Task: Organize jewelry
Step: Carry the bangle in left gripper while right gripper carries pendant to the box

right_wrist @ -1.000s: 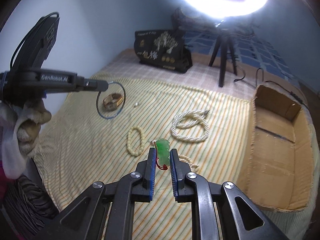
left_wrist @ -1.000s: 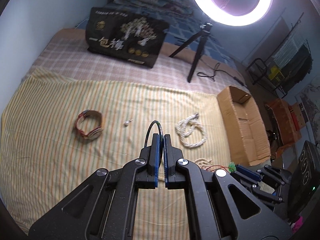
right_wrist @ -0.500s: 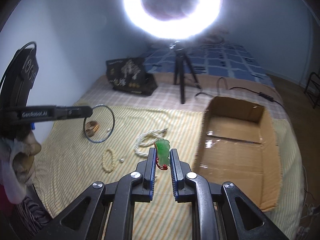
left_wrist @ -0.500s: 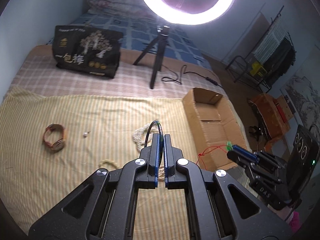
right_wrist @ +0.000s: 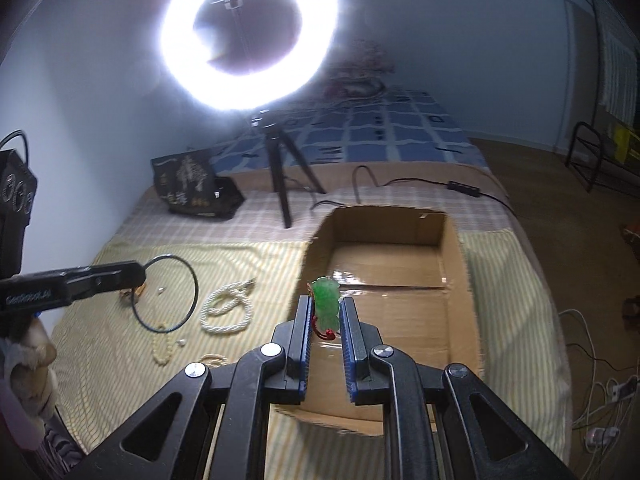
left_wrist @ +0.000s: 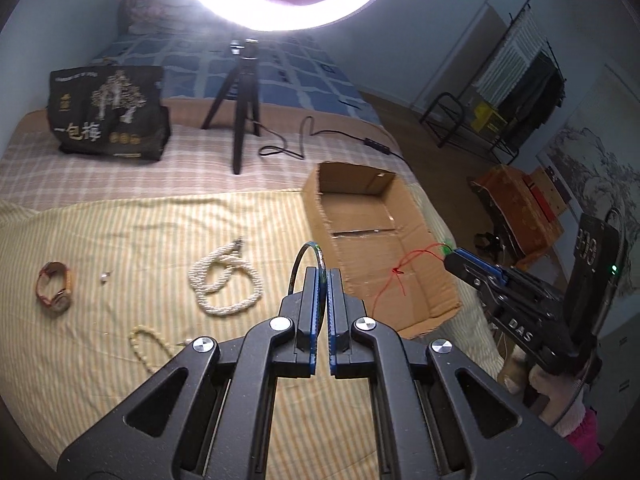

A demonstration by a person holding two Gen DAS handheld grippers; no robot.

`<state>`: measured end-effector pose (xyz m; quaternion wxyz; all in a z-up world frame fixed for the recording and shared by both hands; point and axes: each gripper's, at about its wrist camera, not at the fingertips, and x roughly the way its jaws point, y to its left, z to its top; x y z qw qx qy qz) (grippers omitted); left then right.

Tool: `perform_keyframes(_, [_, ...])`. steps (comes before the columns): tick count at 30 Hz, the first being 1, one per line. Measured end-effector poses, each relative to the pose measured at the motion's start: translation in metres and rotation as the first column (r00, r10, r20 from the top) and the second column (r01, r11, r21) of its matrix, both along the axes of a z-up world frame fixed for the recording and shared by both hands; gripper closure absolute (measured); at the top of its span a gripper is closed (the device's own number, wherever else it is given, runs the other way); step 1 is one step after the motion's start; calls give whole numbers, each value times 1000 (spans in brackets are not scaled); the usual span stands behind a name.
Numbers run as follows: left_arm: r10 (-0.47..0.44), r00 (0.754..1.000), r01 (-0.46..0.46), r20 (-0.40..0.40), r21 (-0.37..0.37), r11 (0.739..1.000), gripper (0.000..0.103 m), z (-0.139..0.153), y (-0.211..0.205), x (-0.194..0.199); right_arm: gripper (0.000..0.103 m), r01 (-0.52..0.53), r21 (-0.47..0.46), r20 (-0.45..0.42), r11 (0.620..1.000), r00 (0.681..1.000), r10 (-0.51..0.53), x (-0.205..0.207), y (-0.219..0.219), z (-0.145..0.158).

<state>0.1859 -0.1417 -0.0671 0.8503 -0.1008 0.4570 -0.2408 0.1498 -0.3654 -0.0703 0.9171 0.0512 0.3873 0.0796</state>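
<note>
My left gripper (left_wrist: 323, 276) is shut on a thin dark bangle (left_wrist: 301, 261), held above the striped cloth beside the open cardboard box (left_wrist: 412, 216). From the right wrist view the bangle (right_wrist: 194, 276) hangs as a ring from that gripper (right_wrist: 138, 274). My right gripper (right_wrist: 326, 308) is shut on a green jade pendant (right_wrist: 326, 300) above the box (right_wrist: 460, 280); its red cord (left_wrist: 400, 270) dangles into the box. On the cloth lie a white pearl necklace (left_wrist: 224, 280), a cream bead bracelet (left_wrist: 146, 344), a watch (left_wrist: 54, 290) and a small earring (left_wrist: 105, 277).
A ring light on a black tripod (left_wrist: 240, 120) stands behind the cloth, its cable (left_wrist: 304, 136) trailing right. A black printed bag (left_wrist: 106, 116) sits at the back left. The bed's right edge drops to a floor with a rack (left_wrist: 500, 120) and boxes.
Both grippers have swung right toward the cardboard box. The right gripper with the pendant now hangs over the box's inside; the left gripper with the bangle has moved closer to the box's left wall.
</note>
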Motion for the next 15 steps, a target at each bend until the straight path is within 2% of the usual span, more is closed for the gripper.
perform_keyframes(15, [-79,997,79,-15,-13,997,102,-6,-72,1,91,114,-19,-7,993,993,-115,14,-52,-5])
